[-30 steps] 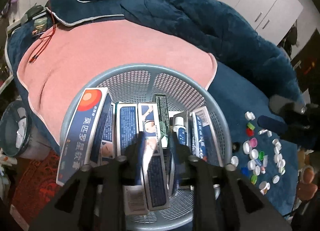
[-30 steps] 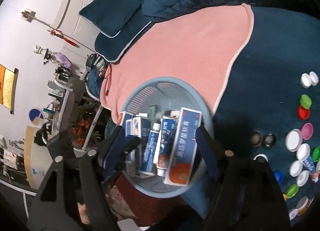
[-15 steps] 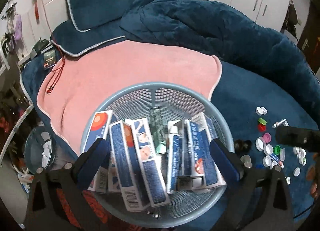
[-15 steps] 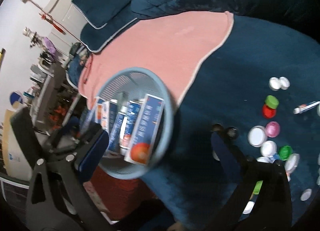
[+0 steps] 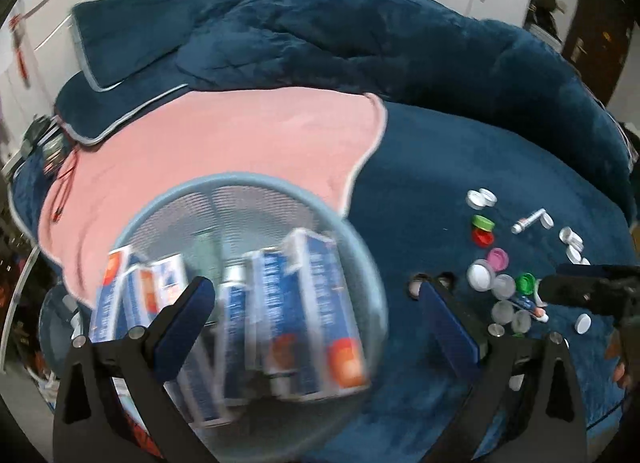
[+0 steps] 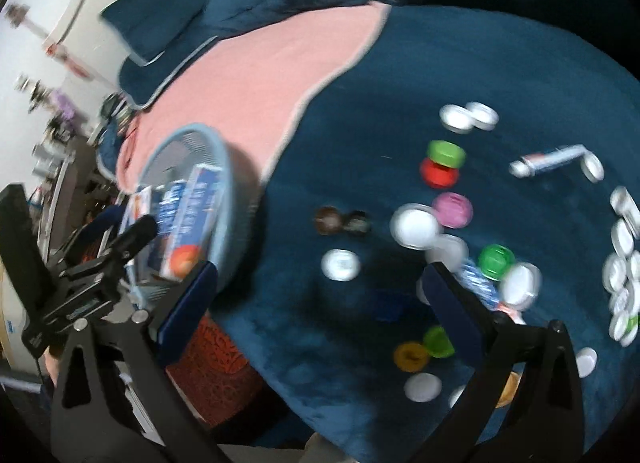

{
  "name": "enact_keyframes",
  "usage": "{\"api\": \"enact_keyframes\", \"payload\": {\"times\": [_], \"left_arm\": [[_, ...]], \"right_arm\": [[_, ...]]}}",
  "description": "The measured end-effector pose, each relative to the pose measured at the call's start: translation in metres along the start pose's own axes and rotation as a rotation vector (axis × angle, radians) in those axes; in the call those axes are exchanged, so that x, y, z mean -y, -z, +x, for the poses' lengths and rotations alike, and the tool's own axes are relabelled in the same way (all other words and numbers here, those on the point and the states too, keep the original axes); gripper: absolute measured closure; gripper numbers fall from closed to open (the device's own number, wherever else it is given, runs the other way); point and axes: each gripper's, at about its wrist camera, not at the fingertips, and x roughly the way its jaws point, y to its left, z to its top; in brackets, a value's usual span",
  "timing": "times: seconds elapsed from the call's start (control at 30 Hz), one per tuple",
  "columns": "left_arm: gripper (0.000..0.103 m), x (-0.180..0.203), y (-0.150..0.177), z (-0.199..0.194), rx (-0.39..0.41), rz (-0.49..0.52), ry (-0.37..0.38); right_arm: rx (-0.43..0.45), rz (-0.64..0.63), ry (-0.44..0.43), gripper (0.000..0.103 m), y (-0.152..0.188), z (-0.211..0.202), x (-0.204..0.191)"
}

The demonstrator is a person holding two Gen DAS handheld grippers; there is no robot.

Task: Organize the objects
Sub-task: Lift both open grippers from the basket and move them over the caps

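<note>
A round blue mesh basket (image 5: 248, 191) holds several blue-and-white ointment boxes (image 5: 316, 315) standing on end; it also shows at the left of the right wrist view (image 6: 224, 167). My left gripper (image 5: 316, 299) is open and empty, above the basket's right rim. My right gripper (image 6: 320, 287) is open and empty over the dark blue blanket. Many bottle caps lie on the blanket, such as a white cap (image 6: 414, 225), a pink cap (image 6: 452, 209) and a green cap (image 6: 446, 153). A small tube (image 6: 550, 159) lies at the far right, and another tube (image 6: 478, 283) lies by my right finger.
A pink towel (image 5: 224, 143) lies under the basket's far side. A heaped blue quilt (image 5: 400, 43) and pillow (image 5: 132, 35) lie behind. The bed edge with red floor covering (image 6: 216, 359) is at the lower left. White cupboards stand at the back.
My left gripper has opened wide and pulled back from the boxes in the basket, drifting right. My right gripper has swung right from the basket to over the caps.
</note>
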Motion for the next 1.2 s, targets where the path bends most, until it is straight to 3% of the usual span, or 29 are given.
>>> {"api": "enact_keyframes", "payload": {"times": [0.27, 0.5, 0.63, 0.73, 0.9, 1.1, 1.13, 1.2], "left_arm": [[0.001, 0.077, -0.022, 0.031, -0.038, 0.146, 0.065], [0.001, 0.173, -0.039, 0.079, -0.107, 0.349, 0.138], [0.001, 0.228, -0.045, 0.111, -0.139, 0.440, 0.191], [0.001, 0.265, -0.046, 0.135, -0.169, 0.492, 0.245], [0.009, 0.314, -0.047, 0.167, -0.193, 0.558, 0.274], [0.016, 0.347, -0.048, 0.201, -0.237, 0.559, 0.310], [0.020, 0.350, -0.049, 0.206, -0.240, 0.557, 0.319], [0.044, 0.357, -0.049, 0.213, -0.250, 0.558, 0.342]], "right_arm": [[0.001, 0.198, 0.038, 0.000, -0.008, -0.011, 0.082], [0.114, 0.361, 0.077, 0.000, -0.011, -0.067, 0.148], [0.134, 0.433, 0.136, 0.000, -0.003, -0.078, 0.181], [0.156, 0.496, 0.118, 0.000, 0.005, -0.088, 0.200], [0.220, 0.567, 0.102, 0.000, 0.015, -0.109, 0.223], [0.222, 0.616, 0.097, 0.000, 0.025, -0.113, 0.242], [0.217, 0.620, 0.097, 0.000, 0.026, -0.113, 0.243], [0.210, 0.623, 0.093, 0.000, 0.030, -0.114, 0.246]]}}
